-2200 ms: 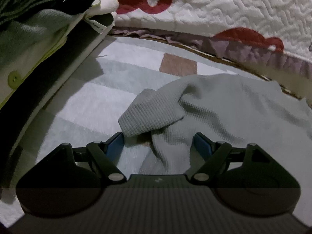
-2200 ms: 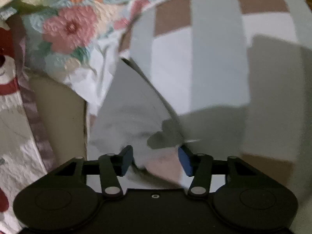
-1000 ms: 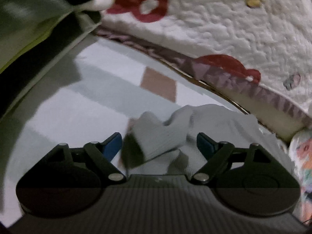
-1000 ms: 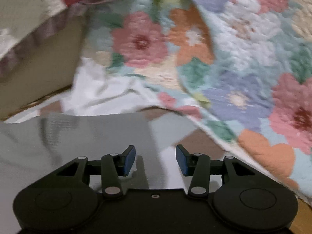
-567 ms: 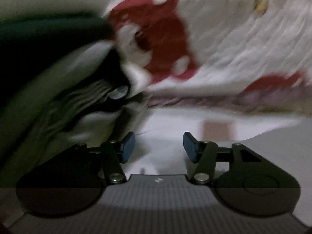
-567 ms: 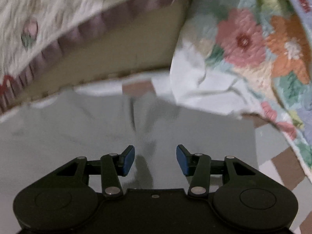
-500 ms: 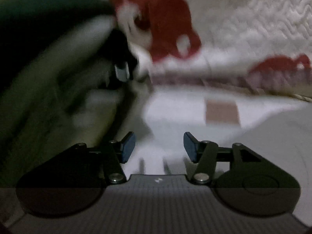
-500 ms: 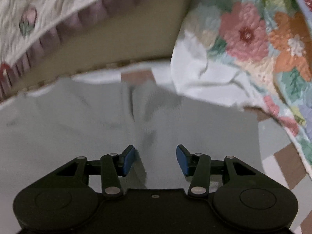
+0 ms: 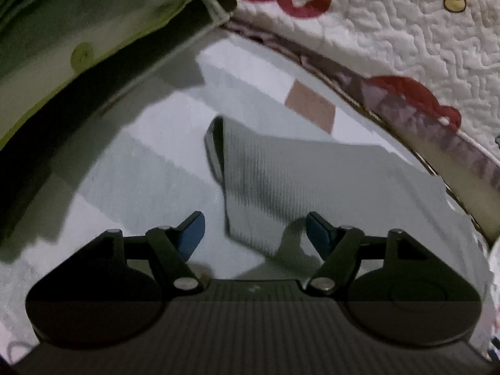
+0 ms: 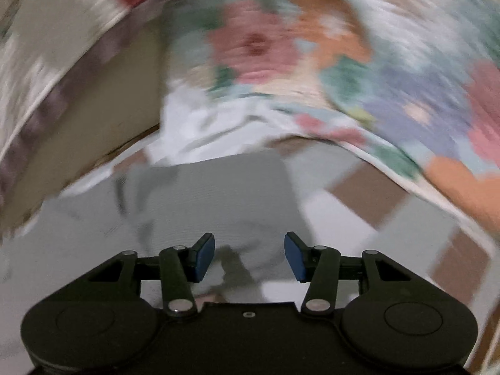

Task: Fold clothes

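A grey ribbed knit garment (image 9: 300, 168) lies flat on a checked grey, white and brown bedsheet (image 9: 150, 187), with a folded sleeve edge on its left side. My left gripper (image 9: 254, 229) hovers open just above the garment's near left corner, nothing between its fingers. In the right wrist view the same grey garment (image 10: 203, 206) spreads out in front, blurred by motion. My right gripper (image 10: 249, 256) is open over the garment's near edge and holds nothing.
A stack of folded clothes (image 9: 62, 31) with a green-trimmed piece sits at the left. A white quilt with red shapes (image 9: 406, 31) borders the far side. A floral quilt (image 10: 343, 62) and a white crumpled cloth (image 10: 212, 125) lie beyond the garment on the right.
The left gripper let go of the sleeve, swung toward the clothes stack, then came back over the now flattened garment. The right gripper shifted across the garment's edge and is moving.
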Action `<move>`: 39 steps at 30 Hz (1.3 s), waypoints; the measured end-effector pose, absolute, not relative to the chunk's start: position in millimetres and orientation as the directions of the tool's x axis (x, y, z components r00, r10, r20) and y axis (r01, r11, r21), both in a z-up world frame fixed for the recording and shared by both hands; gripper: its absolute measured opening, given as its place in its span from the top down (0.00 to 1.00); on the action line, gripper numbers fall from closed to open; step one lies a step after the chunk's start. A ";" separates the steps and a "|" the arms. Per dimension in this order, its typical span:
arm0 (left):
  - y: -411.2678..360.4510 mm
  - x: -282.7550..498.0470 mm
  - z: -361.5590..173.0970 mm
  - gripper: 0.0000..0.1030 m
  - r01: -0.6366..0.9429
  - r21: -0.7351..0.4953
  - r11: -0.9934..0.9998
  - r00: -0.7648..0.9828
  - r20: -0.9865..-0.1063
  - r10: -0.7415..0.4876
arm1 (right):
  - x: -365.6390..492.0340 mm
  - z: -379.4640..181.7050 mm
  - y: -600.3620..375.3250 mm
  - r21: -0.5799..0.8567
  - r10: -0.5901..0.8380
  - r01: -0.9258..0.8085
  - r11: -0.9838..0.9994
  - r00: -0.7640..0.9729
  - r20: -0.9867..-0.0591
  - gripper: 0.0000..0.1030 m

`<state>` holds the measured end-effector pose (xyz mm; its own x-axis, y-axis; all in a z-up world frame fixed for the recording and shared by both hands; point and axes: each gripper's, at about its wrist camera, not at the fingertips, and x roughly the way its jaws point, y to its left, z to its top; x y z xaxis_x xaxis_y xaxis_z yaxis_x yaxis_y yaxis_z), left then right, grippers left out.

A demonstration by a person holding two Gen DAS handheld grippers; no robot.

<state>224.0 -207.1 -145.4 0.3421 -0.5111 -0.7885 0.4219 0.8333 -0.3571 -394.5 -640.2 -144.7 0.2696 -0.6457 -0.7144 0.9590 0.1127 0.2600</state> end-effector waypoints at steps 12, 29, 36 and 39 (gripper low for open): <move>-232.6 213.4 -131.1 0.96 0.566 -0.222 0.794 0.466 -0.708 -0.531 | -379.0 -166.7 -637.1 0.238 -0.664 0.943 0.232 0.332 -0.670 0.95; -212.2 206.4 -109.6 0.84 0.502 0.042 0.864 0.579 -0.758 -0.300 | -393.8 -134.3 -650.1 0.049 -0.714 0.950 0.310 0.266 -0.648 0.69; -251.1 182.9 -67.2 0.51 0.743 -0.084 0.664 0.451 -0.670 -0.589 | -276.1 -105.8 -705.8 -0.005 -0.559 0.741 0.671 0.501 -0.661 0.48; -303.2 194.5 -70.3 0.46 0.843 -0.122 0.524 0.329 -0.653 -0.682 | -226.9 -108.3 -725.5 0.004 -0.476 0.680 0.733 0.517 -0.712 0.48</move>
<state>194.5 -303.2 -70.3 0.3285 -0.6819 -0.6535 0.8431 0.5236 -0.1225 -226.8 -725.5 -108.3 0.5168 -0.4758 -0.7117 0.6801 0.7331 0.0038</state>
